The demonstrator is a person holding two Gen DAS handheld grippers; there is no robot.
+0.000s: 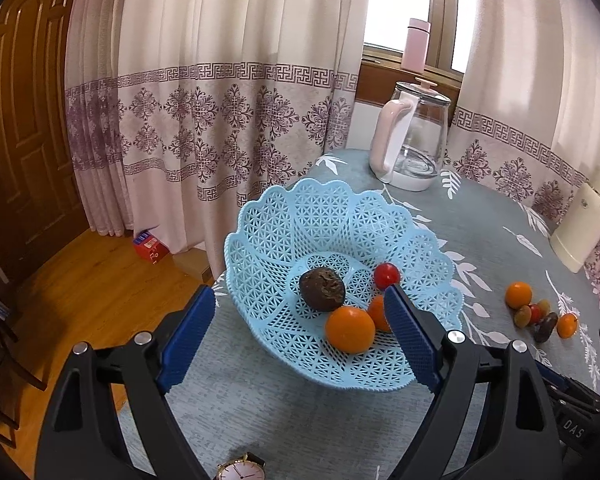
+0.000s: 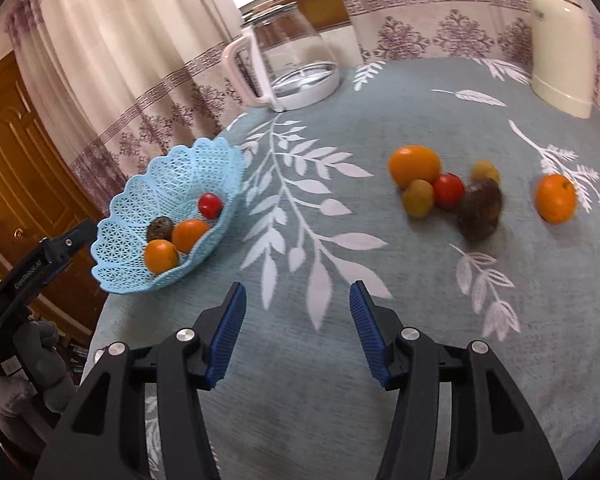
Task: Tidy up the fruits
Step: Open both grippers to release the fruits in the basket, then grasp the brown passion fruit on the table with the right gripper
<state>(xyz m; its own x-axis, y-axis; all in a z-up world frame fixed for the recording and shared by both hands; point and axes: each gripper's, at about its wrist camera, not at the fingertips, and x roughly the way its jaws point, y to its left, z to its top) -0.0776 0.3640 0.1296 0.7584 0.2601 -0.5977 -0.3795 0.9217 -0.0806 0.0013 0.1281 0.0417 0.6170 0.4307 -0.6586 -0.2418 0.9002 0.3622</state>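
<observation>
With four fruits lying in the blue lattice basket [image 2: 140, 200], the right hand-held gripper [image 2: 297, 300] is hovering wide open and empty, likely needing to reach the loose fruit cluster [image 2: 448, 192] on the tabletop [image 2: 340, 360], while the left hand-held gripper [image 1: 300, 312] is gaping empty too

Right wrist view. The right gripper [image 2: 296, 300] occupies the lower foreground, its blue-padded jaws spread apart with nothing between them, above a grey-green surface [image 2: 340, 360] printed with white leaves. At left, near the surface's edge, a light blue lattice basket [image 2: 140, 196] holds two oranges [image 2: 162, 255], a dark wrinkled fruit [image 2: 159, 227] and a small red tomato [image 2: 210, 205]. At right, well apart from the basket, loose fruit lies on the surface: a large orange [image 2: 415, 165], two yellowish fruits [image 2: 418, 197], a red tomato [image 2: 449, 190] and a dark fruit [image 2: 480, 208] clustered together, with another orange [image 2: 556, 198] just beyond them. A glass kettle [image 2: 296, 56] and a cream container [image 2: 562, 36] stand at the far edge. The left gripper [image 2: 56, 254] shows at the left margin.
</observation>
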